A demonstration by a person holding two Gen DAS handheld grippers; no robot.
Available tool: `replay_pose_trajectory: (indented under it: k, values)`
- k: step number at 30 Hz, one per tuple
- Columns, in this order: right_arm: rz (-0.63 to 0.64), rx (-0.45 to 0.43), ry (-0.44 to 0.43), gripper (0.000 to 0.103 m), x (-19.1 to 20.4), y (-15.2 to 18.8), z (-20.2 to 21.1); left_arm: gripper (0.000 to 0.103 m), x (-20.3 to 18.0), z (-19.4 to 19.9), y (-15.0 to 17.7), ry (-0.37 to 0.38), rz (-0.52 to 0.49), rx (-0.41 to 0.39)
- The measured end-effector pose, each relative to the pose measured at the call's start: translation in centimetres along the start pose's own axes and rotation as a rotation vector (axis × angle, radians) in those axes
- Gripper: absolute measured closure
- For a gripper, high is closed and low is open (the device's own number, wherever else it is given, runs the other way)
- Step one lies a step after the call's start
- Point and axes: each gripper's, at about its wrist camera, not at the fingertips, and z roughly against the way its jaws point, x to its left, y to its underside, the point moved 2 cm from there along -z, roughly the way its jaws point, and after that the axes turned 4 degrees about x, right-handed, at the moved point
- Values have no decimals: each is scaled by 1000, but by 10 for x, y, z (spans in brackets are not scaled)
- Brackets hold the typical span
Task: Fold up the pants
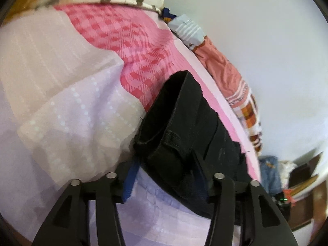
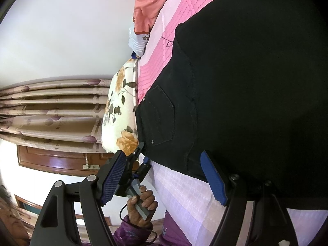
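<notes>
I am gripping the waistband corner of the black pants [image 1: 184,127] on the pink bedsheet [image 1: 61,82] with my left gripper [image 1: 164,176], half open around it. My right gripper [image 2: 164,182] is hovering wide, empty, pants at one o'clock. Next comes seizing that near hem.

Pink bedsheet [image 1: 143,47], floral pillow [image 2: 121,110], curtain [image 2: 51,110]

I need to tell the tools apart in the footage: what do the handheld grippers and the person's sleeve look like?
Both grippers are black linkage frames with silver pivot pins. The right gripper has blue ribbed pads. The left gripper has a grey handle with a black cable. The sleeve is purple and patterned.
</notes>
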Motion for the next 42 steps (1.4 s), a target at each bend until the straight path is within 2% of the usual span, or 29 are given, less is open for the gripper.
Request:
replay_pose_trajectory:
  k: [1, 3, 4, 6, 9, 14, 16, 19, 22, 23, 25, 26, 27, 29, 32, 38, 42]
  values:
    - [-1, 0, 4, 30, 0, 0, 0, 41, -2, 4, 1, -38, -3, -23]
    - [-3, 2, 14, 30, 1, 1, -2, 22, -3, 14, -2, -137, 1, -87]
    - [-5, 1, 19, 30, 1, 1, -2, 22, 0, 16, -4, -133, 19, -92]
    - [-7, -1, 27, 29, 1, 1, -2, 22, 10, 11, -8, -17, 66, -38]
    - [-14, -6, 35, 27, 1, 1, -3, 22, 13, 8, -11, 31, 82, -4]
    - [-15, -7, 57, 27, 2, 2, -5, 22, 0, -12, -9, 169, 42, 136]
    - [-23, -10, 62, 26, 1, 3, -4, 22, -6, -14, -9, 138, 0, 128]
    - [-27, -15, 68, 26, 1, 3, -4, 22, 2, -12, -11, 198, 62, 96]
    - [-22, -15, 80, 24, 3, 3, -6, 23, -2, -12, -12, 205, 17, 89]
    - [-21, -15, 83, 23, 3, 3, -6, 25, -9, -12, -9, 206, -35, 79]
    - [-18, -13, 91, 22, 4, 2, -7, 37, -16, -12, -6, 180, -110, 53]
    - [-18, -12, 95, 22, 4, 2, -7, 55, -16, -14, -5, 151, -132, 44]
    - [-18, -11, 96, 22, 4, 2, -8, 64, -10, -17, -7, 123, -122, 46]
    - [-19, -9, 97, 22, 3, 2, -7, 68, 3, -20, -6, 164, -64, 62]
    - [-18, -10, 98, 22, 3, 1, -7, 70, -5, -18, -4, 131, -131, 53]
    - [-20, -13, 94, 22, 4, -1, -8, 73, -23, -7, -8, 136, -194, 41]
    - [-19, -34, 66, 22, 5, -1, -3, 73, -27, -3, -9, 142, -184, 41]
